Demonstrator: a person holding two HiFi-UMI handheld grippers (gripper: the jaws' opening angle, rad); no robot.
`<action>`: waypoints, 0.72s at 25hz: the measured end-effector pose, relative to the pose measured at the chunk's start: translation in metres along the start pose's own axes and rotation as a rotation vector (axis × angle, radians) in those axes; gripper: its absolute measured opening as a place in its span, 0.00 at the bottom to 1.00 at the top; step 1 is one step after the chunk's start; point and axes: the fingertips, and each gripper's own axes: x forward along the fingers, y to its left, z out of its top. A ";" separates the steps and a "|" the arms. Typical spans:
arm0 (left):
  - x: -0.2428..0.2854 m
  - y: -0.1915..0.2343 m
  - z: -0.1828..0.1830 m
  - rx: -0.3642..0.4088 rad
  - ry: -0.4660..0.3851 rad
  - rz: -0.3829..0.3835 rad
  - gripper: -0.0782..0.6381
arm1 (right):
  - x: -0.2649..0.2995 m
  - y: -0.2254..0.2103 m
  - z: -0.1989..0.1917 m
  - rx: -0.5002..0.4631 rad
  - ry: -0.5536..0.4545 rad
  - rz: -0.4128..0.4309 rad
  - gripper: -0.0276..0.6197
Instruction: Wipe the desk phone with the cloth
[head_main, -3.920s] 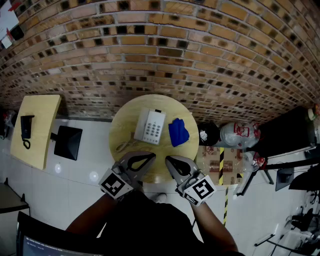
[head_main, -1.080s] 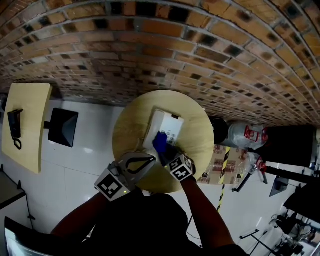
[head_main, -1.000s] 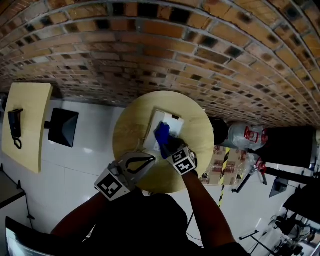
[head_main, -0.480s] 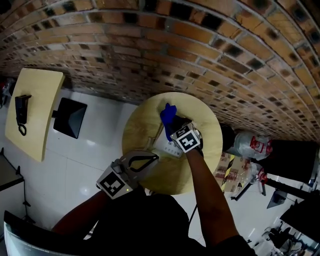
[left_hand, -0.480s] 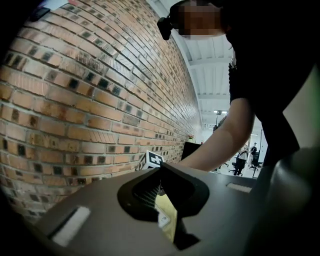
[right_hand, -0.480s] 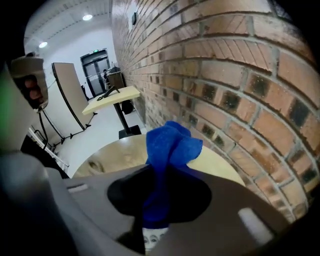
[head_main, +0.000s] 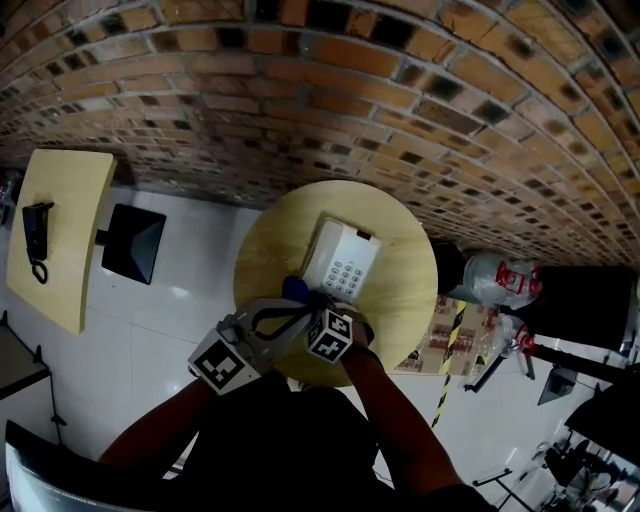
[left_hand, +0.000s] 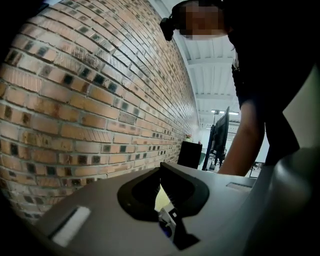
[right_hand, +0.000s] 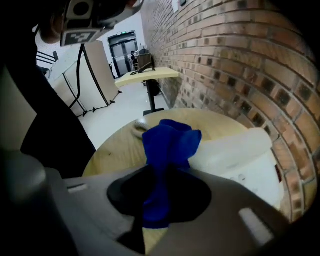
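The white desk phone lies on the round wooden table, toward its far side, with the keypad uncovered. My right gripper is shut on the blue cloth at the phone's near left corner, and its marker cube crosses over my left gripper. In the right gripper view the cloth stands bunched up out of the jaws, with the phone just beyond on the right. My left gripper is shut and empty, held above the table's near edge.
The phone's coiled cord lies on the table left of the cloth. A brick wall runs behind the table. Left are a second wooden table with a black handset and a black square; right are plastic bags and a box.
My right gripper has drawn the cloth from the phone's far edge back across it to its near left corner, so the phone shows again. The left gripper has hardly moved.
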 end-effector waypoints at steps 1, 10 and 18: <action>0.003 -0.002 0.000 -0.003 0.003 -0.005 0.11 | 0.003 0.008 -0.008 0.013 0.012 0.018 0.17; 0.040 -0.028 0.001 -0.013 0.017 -0.083 0.11 | -0.064 -0.052 -0.094 0.320 -0.038 -0.165 0.17; 0.055 -0.049 -0.004 -0.021 0.054 -0.115 0.11 | -0.095 -0.136 -0.232 0.740 -0.036 -0.341 0.17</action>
